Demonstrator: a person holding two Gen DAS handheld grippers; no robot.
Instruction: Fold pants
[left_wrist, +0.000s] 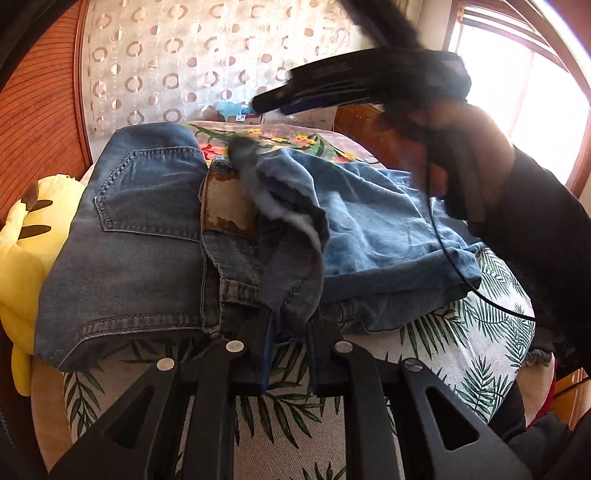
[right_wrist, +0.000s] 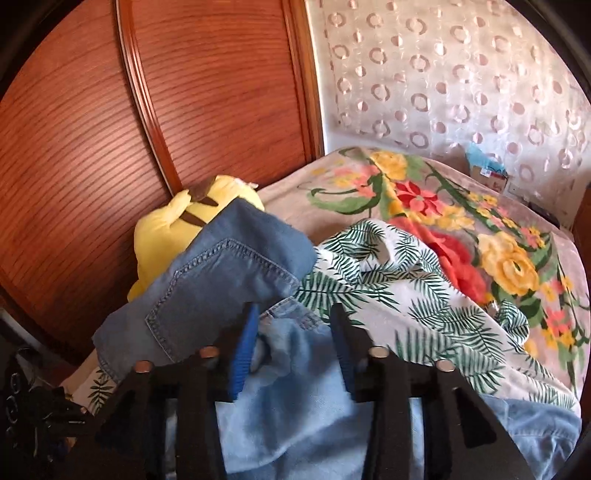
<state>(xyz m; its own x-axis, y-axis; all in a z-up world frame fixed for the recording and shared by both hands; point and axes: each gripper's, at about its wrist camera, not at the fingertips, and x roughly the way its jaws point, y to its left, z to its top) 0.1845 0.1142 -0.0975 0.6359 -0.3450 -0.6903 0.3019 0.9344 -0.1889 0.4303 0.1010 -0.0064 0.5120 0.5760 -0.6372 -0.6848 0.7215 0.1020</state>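
Bedspread (right_wrist: 517, 236) beyond jeans (left_wrist: 122, 240) lies bare; yellow plush (right_wrist: 162, 229) and wooden panel (right_wrist: 92, 129) crowd the left edge.

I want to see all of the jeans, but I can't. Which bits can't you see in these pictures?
- Left wrist view: the jeans near edge is hidden behind the left gripper, whose fingers pinch a fold.
- Left wrist view: the right gripper is blurred, and the hand covers the cloth's far right.
- Right wrist view: the pale denim runs off the bottom edge, under the open right gripper.
- Both views: the yellow toy is partly behind jeans.
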